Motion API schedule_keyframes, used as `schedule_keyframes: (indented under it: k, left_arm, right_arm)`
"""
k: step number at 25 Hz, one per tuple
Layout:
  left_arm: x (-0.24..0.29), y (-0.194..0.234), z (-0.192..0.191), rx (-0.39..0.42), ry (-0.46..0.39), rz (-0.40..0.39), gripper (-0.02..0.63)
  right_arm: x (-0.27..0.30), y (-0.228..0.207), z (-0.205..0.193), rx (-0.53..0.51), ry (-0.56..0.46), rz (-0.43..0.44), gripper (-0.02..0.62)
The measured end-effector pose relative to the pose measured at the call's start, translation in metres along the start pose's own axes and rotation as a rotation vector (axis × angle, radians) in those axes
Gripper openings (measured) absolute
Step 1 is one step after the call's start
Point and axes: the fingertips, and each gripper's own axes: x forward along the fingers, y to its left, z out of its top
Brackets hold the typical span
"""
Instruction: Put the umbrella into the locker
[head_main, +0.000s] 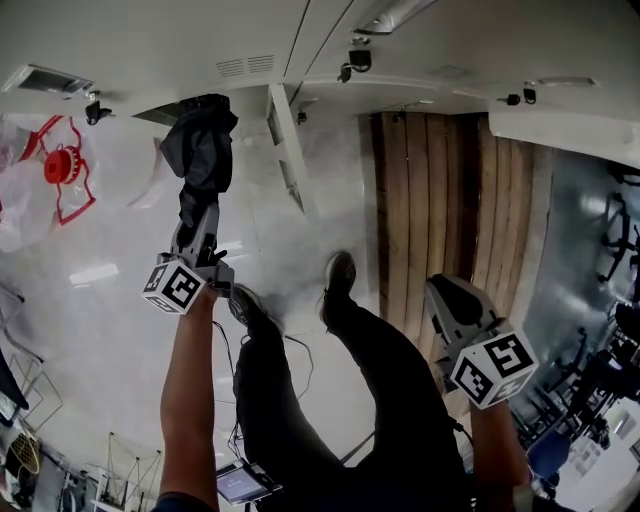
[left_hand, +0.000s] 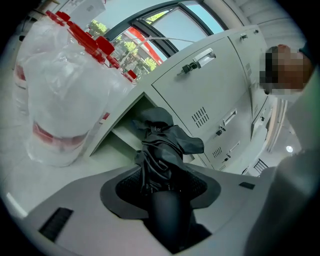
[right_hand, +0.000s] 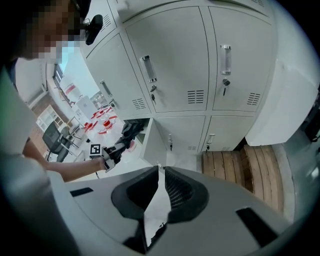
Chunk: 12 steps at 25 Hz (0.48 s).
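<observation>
Grips soft, light folded umbrella (left_hand: 161, 145) by its stiff handle (left_hand: 169, 215) in left hand-held gripper (left_hand: 165, 184) near locker (left_hand: 210, 85); right hand-held gripper (right_hand: 158, 167) closed, empty.

The head view looks steeply down past the person's legs (head_main: 380, 360) at floor (head_main: 110, 240) and lockers (head_main: 285, 140). Both gripper views face those lockers, the right from farther back, catching the left gripper (right_hand: 121, 146).

1. The right gripper (right_hand: 160, 172) sits at bottom centre, its jaws nearly together at the tips with nothing between them.
2. Left of centre, the left gripper (right_hand: 120, 147) holds a dark umbrella (right_hand: 131, 130) beside an open locker door (right_hand: 152, 145).
3. Closed grey lockers (right_hand: 170, 65) fill the top of the frame.
4. Wooden planks (right_hand: 240, 165) lie at lower right.
</observation>
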Motion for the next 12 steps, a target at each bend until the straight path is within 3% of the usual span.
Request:
schedule_keyframes:
  k: [12]
  left_arm:
    - [0.073, 0.05, 0.001, -0.042, -0.007, 0.024, 0.219]
  right_arm:
    - [0.014, -0.031, -0.022, 0.018, -0.008, -0.046, 0.049]
